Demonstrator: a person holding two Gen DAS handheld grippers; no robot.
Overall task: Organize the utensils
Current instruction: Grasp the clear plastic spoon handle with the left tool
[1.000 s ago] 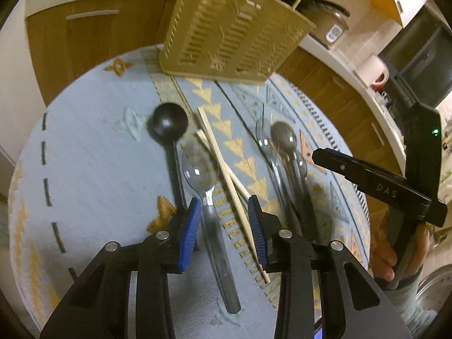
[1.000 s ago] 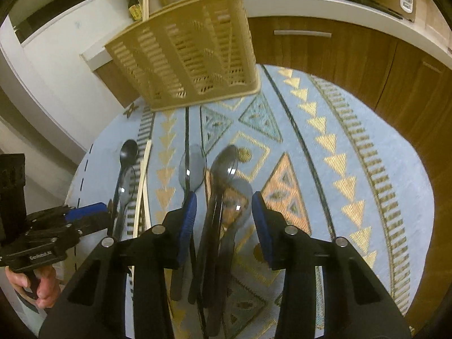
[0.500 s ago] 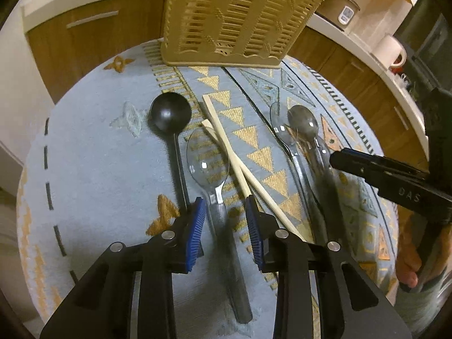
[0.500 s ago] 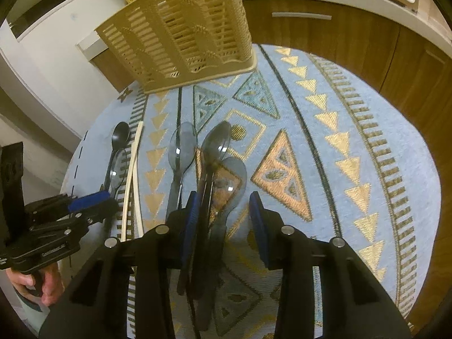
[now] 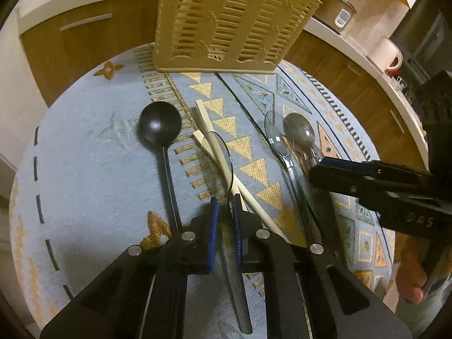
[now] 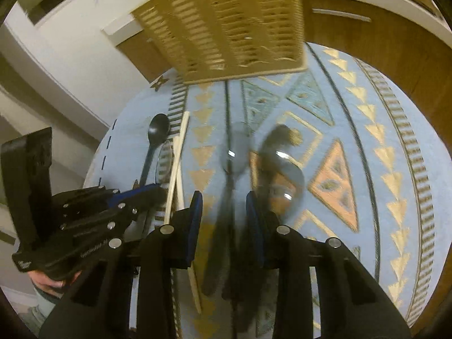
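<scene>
Rack (image 5: 226, 25): stands at the table's (image 5: 84, 169) far edge
Ladle (image 5: 160, 126): leftmost (beside the chopsticks (image 5: 217, 152))
Spoon group (image 5: 296, 138): right of the chopsticks

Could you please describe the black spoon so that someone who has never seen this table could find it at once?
Start at the tan slotted basket standing at the far edge of the blue patterned tablecloth. Nearer than it, leftmost in the row of utensils, lies the black spoon, beside the wooden chopsticks. It alone is opaque matte black; the other spoons are see-through.
</scene>
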